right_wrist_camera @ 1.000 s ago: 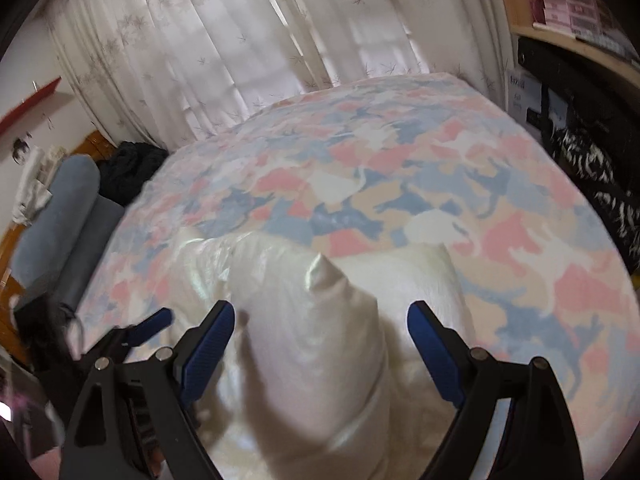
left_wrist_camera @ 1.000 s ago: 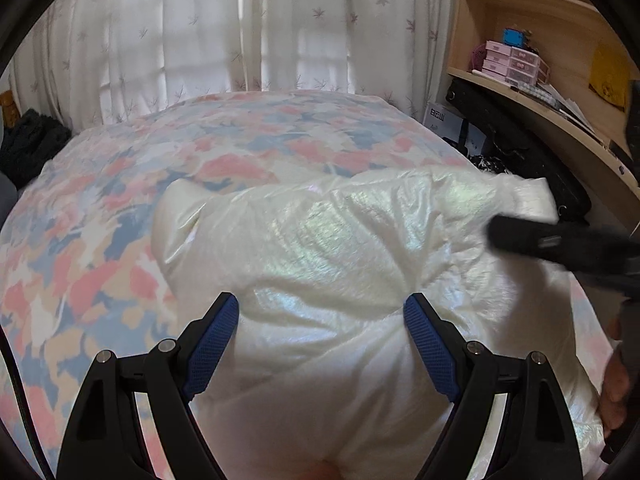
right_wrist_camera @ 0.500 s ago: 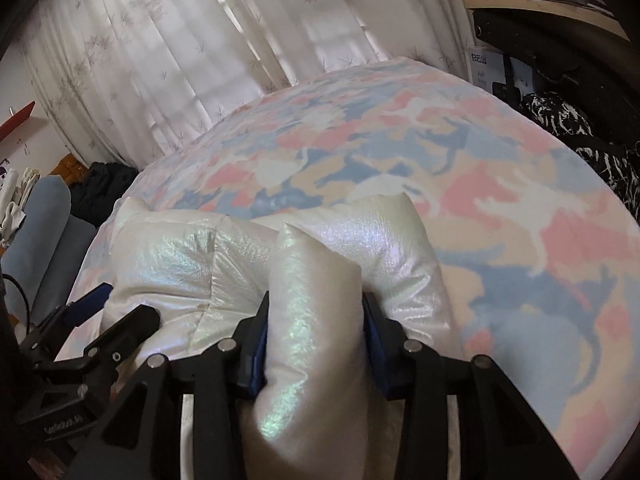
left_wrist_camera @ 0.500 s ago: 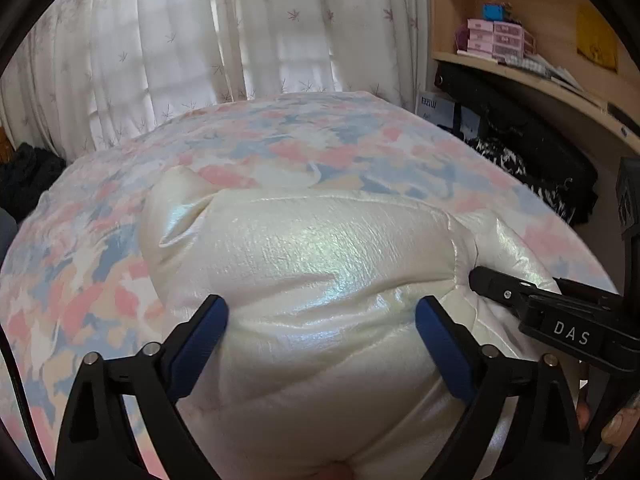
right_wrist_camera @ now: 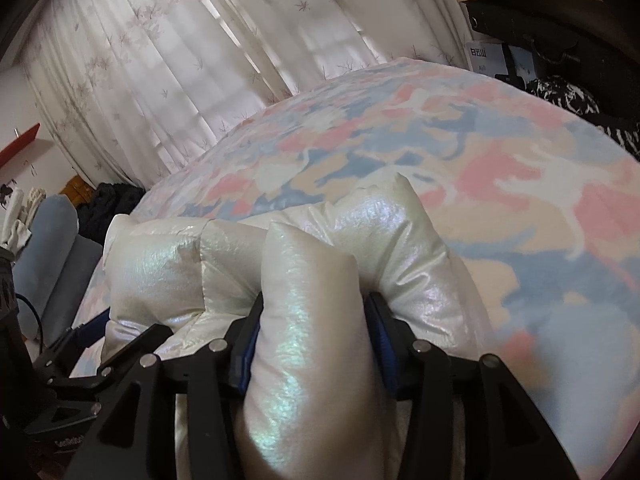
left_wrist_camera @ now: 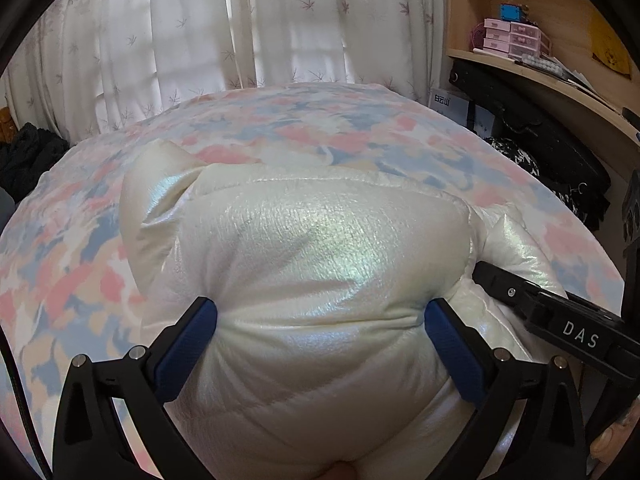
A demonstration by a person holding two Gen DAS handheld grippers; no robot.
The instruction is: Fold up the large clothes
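A puffy, pearly white padded jacket [left_wrist_camera: 320, 264] lies bunched on the bed near its front edge; it also shows in the right wrist view [right_wrist_camera: 168, 264]. My left gripper [left_wrist_camera: 320, 344] is open wide, its blue pads pressing into both sides of a fat bulge of the jacket. My right gripper [right_wrist_camera: 314, 344] is shut on a thick roll of the jacket [right_wrist_camera: 304, 304]. The right gripper's black body shows in the left wrist view [left_wrist_camera: 560, 320] at the jacket's right side.
The bed [left_wrist_camera: 80, 264] has a pink, blue and cream patterned cover [right_wrist_camera: 520, 208]. White curtains [left_wrist_camera: 240, 28] hang behind it. A wooden shelf unit with boxes [left_wrist_camera: 520, 40] and dark bags [left_wrist_camera: 560, 160] stand to the right. Dark clothes [left_wrist_camera: 28, 156] lie at the left.
My right gripper closed on a roll of the jacket. My left gripper moved closer and its pads now press into the jacket's bulge. The jacket became more bunched.
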